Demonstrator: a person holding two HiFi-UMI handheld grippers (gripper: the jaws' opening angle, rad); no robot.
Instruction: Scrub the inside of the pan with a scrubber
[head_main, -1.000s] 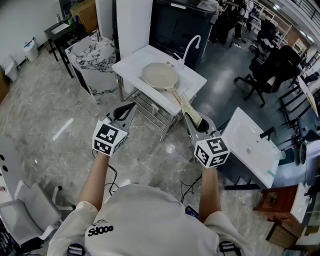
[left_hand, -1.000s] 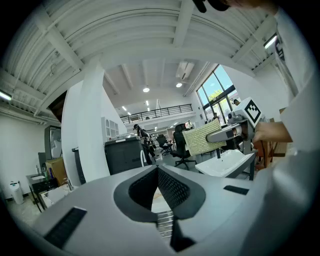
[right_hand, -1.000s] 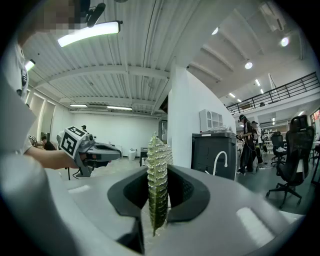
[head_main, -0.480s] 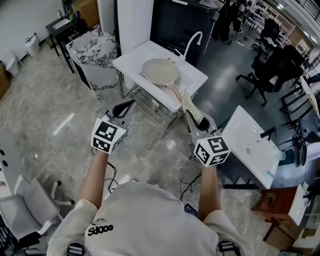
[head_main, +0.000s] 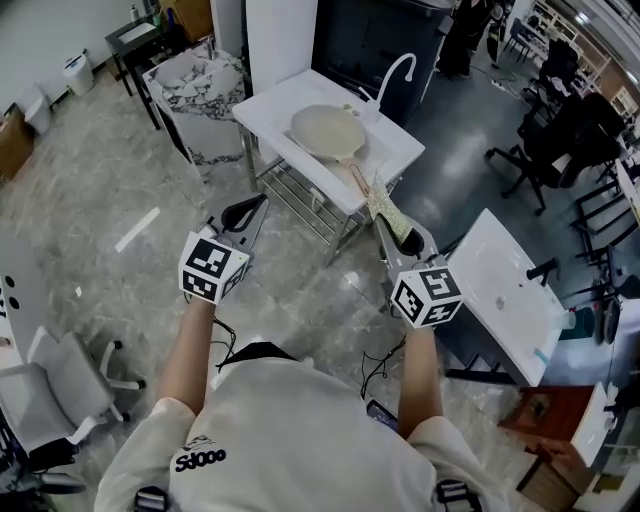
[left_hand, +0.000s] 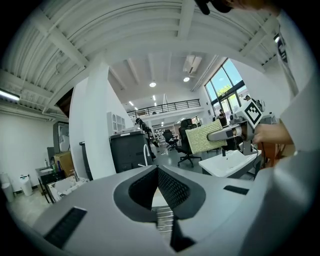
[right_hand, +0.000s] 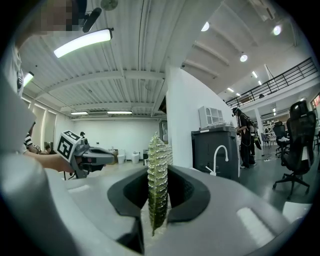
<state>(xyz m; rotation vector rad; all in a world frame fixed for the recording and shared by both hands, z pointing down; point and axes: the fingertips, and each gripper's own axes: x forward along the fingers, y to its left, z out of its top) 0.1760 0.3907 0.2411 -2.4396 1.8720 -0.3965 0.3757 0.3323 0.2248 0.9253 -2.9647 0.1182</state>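
Head view: we hold both grippers out in front of us, short of a white sink table (head_main: 268, 108). The pan (head_main: 323, 131) lies on that table, open side up, its handle pointing toward us and a white faucet (head_main: 392, 73) just behind it. The left gripper (head_main: 251, 211) points at the table's near-left corner. The right gripper (head_main: 398, 238) carries the scrubber (head_main: 382, 207), a yellow-green pad that sticks forward from its jaws. The pad's far end sits near the handle tip and is not in the bowl of the pan. A second white sink (head_main: 505, 290) stands to the right, with an office chair (head_main: 545, 150) beyond it.

Left gripper view: the left gripper (left_hand: 158, 172) has its jaws closed tip to tip, with nothing between them. We see the scrubber (left_hand: 202, 138) flat-on at the right, held by the right gripper.

Right gripper view: the right gripper (right_hand: 158, 176) is clamped on the scrubber (right_hand: 157, 157), seen edge-on and upright between the pads. The left gripper (right_hand: 100, 156) shows at the left and the faucet (right_hand: 218, 156) at the right.
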